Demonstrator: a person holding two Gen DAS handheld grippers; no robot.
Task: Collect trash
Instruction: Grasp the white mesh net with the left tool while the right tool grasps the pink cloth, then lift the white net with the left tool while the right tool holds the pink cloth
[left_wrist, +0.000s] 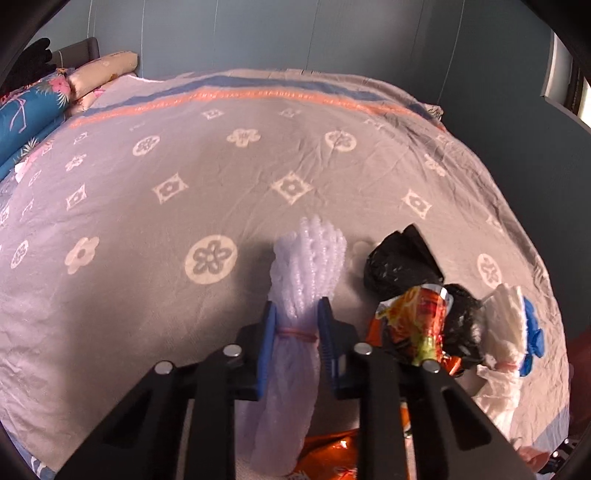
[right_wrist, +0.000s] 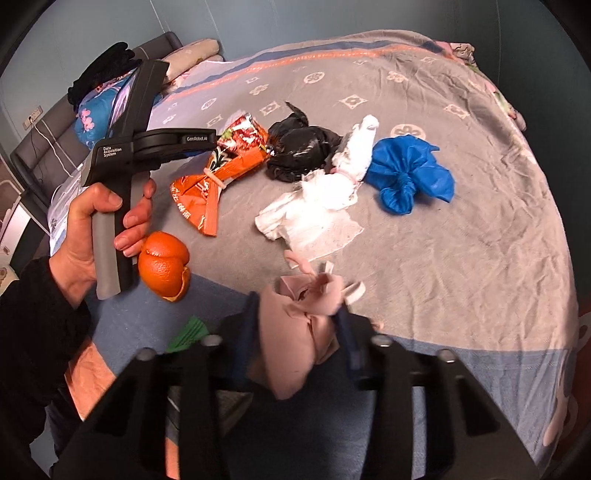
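My left gripper (left_wrist: 296, 314) is shut on a white foam-net bundle (left_wrist: 303, 295) tied with a rubber band, held above the bed. My right gripper (right_wrist: 299, 314) is shut on a pink knotted bag (right_wrist: 295, 332) near the bed's front edge. Trash lies on the bedspread: an orange snack wrapper (right_wrist: 218, 177), a black bag (right_wrist: 299, 147), a white tissue bundle (right_wrist: 317, 206), a blue bag (right_wrist: 406, 177) and orange peel (right_wrist: 164, 264). The wrapper (left_wrist: 413, 321), black bag (left_wrist: 402, 262) and white bundle (left_wrist: 506, 325) also show right of my left gripper.
The bed has a grey patterned cover (left_wrist: 184, 184) with pillows (left_wrist: 103, 74) and a blue floral quilt (left_wrist: 26, 114) at its head. The left handheld device (right_wrist: 140, 147) and the hand holding it sit left in the right wrist view. A green scrap (right_wrist: 188, 334) lies near the front edge.
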